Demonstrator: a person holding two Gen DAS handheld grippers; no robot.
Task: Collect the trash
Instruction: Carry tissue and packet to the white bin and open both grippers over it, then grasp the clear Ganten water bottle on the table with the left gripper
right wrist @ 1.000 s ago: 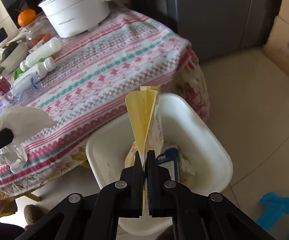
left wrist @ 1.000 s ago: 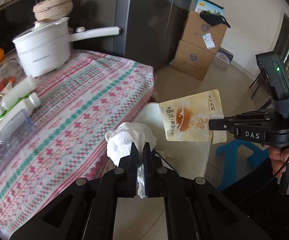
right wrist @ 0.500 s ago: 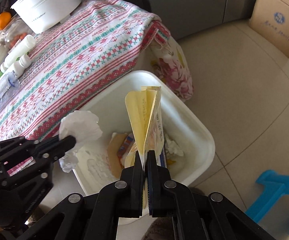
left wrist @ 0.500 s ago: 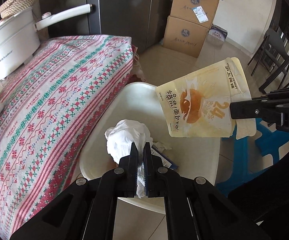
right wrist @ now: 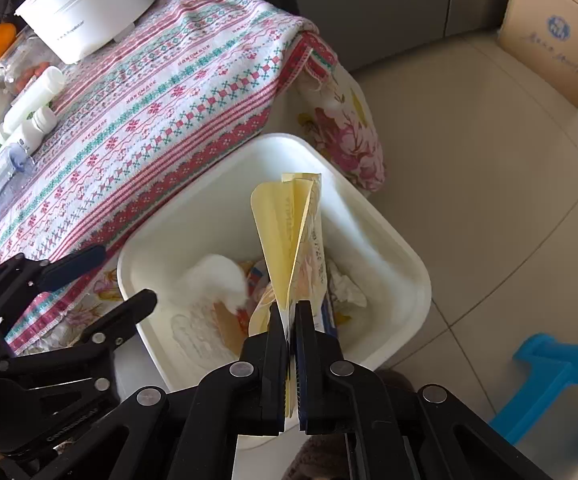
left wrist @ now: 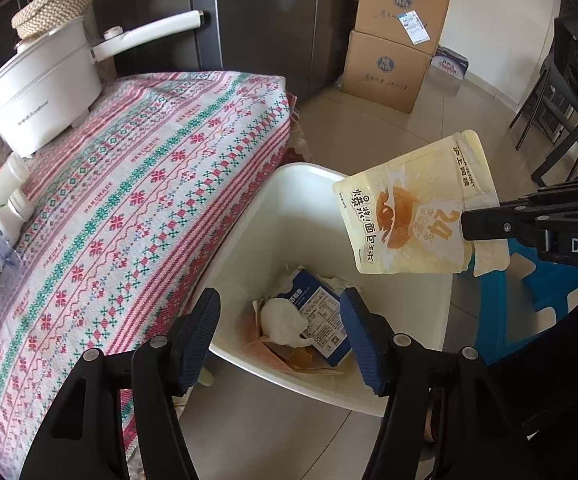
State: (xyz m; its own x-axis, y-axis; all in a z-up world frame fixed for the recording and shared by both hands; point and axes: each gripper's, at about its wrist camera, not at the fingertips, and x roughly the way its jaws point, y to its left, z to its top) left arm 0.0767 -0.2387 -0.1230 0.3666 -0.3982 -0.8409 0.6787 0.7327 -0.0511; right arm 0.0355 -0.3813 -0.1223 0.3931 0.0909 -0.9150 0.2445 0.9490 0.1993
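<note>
Trash bin (left wrist: pixel 409 402) sits directly below the right gripper (right wrist: pixel 291 312), which pinches a yellow pouch (left wrist: pixel 413 216) upright over it, while the left gripper (left wrist: pixel 281 328) hangs spread and empty above a tissue (left wrist: pixel 283 320) inside.

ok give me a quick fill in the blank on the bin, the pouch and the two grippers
1. The left gripper has its jaws ____.
2. The right gripper is shut on the yellow ____.
3. The white tissue lies inside the ____.
4. The pot stands on the ____.

Missing words: open; pouch; bin; table
</note>
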